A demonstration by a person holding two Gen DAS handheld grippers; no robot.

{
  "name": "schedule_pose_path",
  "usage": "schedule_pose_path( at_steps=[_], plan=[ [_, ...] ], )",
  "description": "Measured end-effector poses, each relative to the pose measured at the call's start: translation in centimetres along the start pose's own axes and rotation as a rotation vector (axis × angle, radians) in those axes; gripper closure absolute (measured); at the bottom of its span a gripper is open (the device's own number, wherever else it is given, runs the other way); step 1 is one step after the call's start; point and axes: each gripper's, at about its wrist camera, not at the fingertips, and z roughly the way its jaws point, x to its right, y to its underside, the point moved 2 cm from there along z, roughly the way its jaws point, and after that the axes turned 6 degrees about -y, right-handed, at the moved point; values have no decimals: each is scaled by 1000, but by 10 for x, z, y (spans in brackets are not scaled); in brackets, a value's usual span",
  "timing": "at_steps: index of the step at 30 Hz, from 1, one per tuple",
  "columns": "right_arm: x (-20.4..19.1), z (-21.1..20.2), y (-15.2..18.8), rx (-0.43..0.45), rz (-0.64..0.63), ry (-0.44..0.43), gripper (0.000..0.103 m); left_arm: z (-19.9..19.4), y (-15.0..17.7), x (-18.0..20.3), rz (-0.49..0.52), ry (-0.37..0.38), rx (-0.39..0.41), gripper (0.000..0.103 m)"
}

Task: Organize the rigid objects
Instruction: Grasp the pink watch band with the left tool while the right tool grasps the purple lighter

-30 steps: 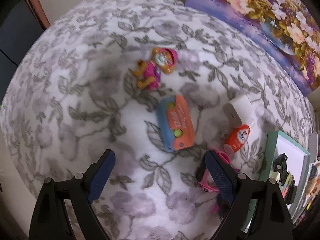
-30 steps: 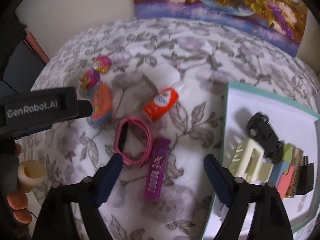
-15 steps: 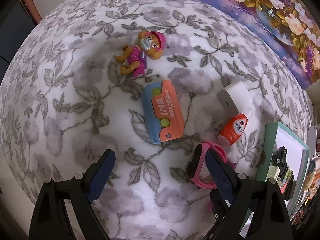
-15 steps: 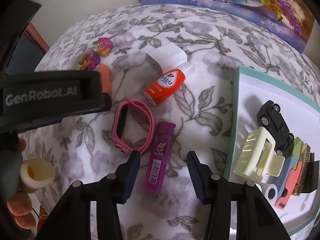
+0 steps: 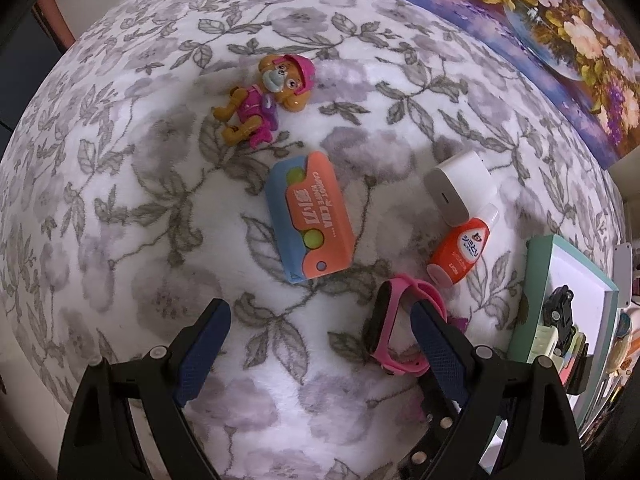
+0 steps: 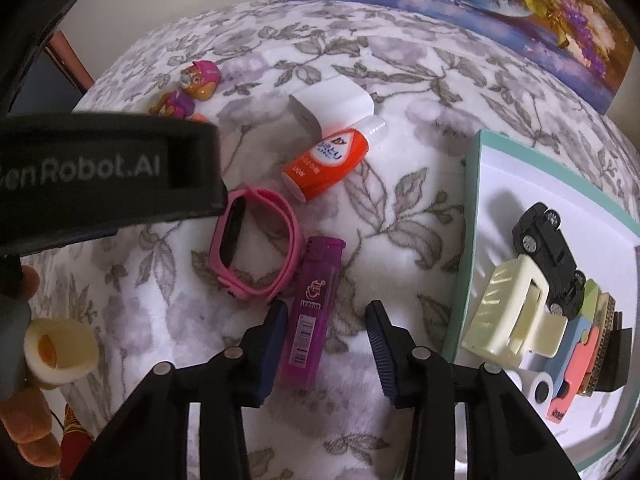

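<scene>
Lighter (image 6: pixel 308 312) between closing jaws, right view; left shows only its tip.

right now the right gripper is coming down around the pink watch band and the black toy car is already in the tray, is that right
Not quite. The right gripper is closing around the purple lighter, not the pink watch band, which lies just beside it on the blanket. The right wrist view shows the lighter between the closing jaws, not yet pressed on both sides. The black toy car is indeed in the tray.

purple lighter (image 6: pixel 308 312), flat beside pink watch (image 6: pixel 256 248)
</scene>
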Motion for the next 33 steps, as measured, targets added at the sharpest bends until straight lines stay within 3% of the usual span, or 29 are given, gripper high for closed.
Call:
schedule_pose_path(
  at_steps=[9,16,23,26,28,33],
  plan=[
    [18,2,-9,30,78,-31,79,16,2,20,48,-16,0,12],
    [25,0,-9,37,106,-57,81,34,7,36,90,-31,-22,39],
    [25,1,-9,41,105,-60,80,38,8,50,126,-65,18,43],
    [24,3,-10,43,110,-63,80,37,8,51,130,-61,26,56],
    [25,0,-8,43,111,-63,81,32,10,53,131,-53,31,73],
    [28,0,-8,48,130,-72,82,25,7,49,129,-33,31,91]
  ],
)
